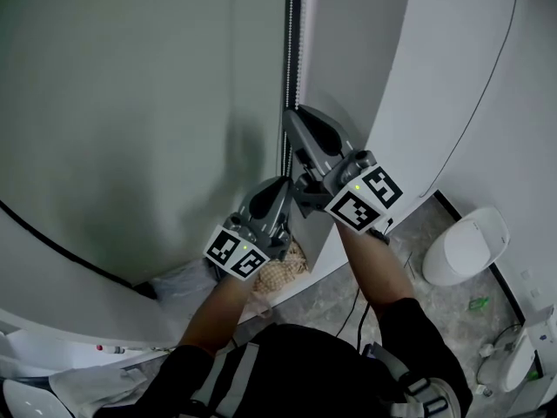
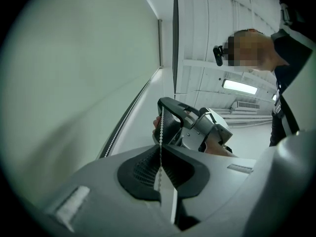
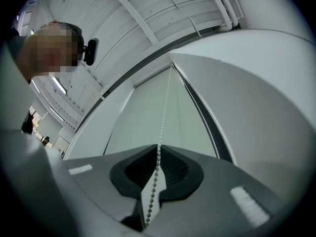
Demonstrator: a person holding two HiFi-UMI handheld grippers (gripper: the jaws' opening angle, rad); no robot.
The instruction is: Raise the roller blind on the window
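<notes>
The grey-green roller blind (image 1: 130, 103) hangs down over the window on the left. Its white bead chain (image 1: 292, 42) runs down along the blind's right edge. My right gripper (image 1: 294, 118) is the upper one and is shut on the bead chain (image 3: 164, 117), which rises straight from its pads toward the blind's top. My left gripper (image 1: 283, 188) sits just below it, also shut on the chain (image 2: 160, 132). In the left gripper view the right gripper (image 2: 170, 117) is close above, with the chain taut between the two. The chain's other strand (image 3: 210, 127) hangs free beside the blind (image 3: 143, 117).
A white wall panel (image 1: 365, 77) stands right of the chain. On the grey floor are a white lidded bin (image 1: 466, 246), a black cable (image 1: 352, 312) and a woven object (image 1: 283, 275). A thin dark cable (image 1: 487, 85) runs down the right wall.
</notes>
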